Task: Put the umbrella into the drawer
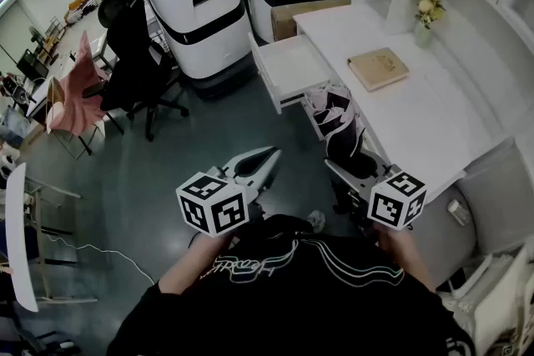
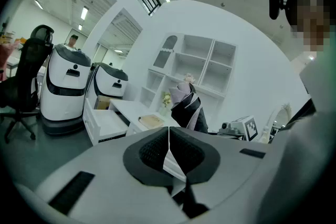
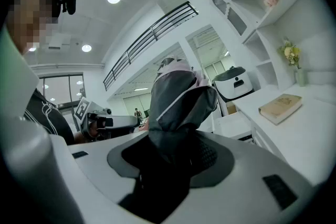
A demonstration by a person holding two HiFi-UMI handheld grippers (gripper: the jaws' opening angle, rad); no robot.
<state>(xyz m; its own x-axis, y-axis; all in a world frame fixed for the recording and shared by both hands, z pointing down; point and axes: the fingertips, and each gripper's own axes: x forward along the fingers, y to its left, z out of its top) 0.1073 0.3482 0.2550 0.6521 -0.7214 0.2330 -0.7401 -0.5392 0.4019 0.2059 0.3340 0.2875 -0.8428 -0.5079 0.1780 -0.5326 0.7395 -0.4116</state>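
Note:
A folded black and grey umbrella (image 1: pixel 338 125) with pale pink edging stands up out of my right gripper (image 1: pixel 355 171), whose jaws are shut on its lower end. In the right gripper view the umbrella (image 3: pixel 178 99) fills the space between the pads and hides most of them. It is held in the air just in front of the white desk (image 1: pixel 450 125). The open white drawer (image 1: pixel 288 67) juts from the desk further ahead and looks empty. My left gripper (image 1: pixel 269 154) hovers to the left of the umbrella, its jaws shut with nothing in them (image 2: pixel 169 147).
A tan book (image 1: pixel 377 67) lies on the desk, and a small vase of flowers (image 1: pixel 425 12) stands behind it. Two white robot units (image 1: pixel 200 8) stand beyond the drawer. A black office chair (image 1: pixel 133 54) is on the floor to the left.

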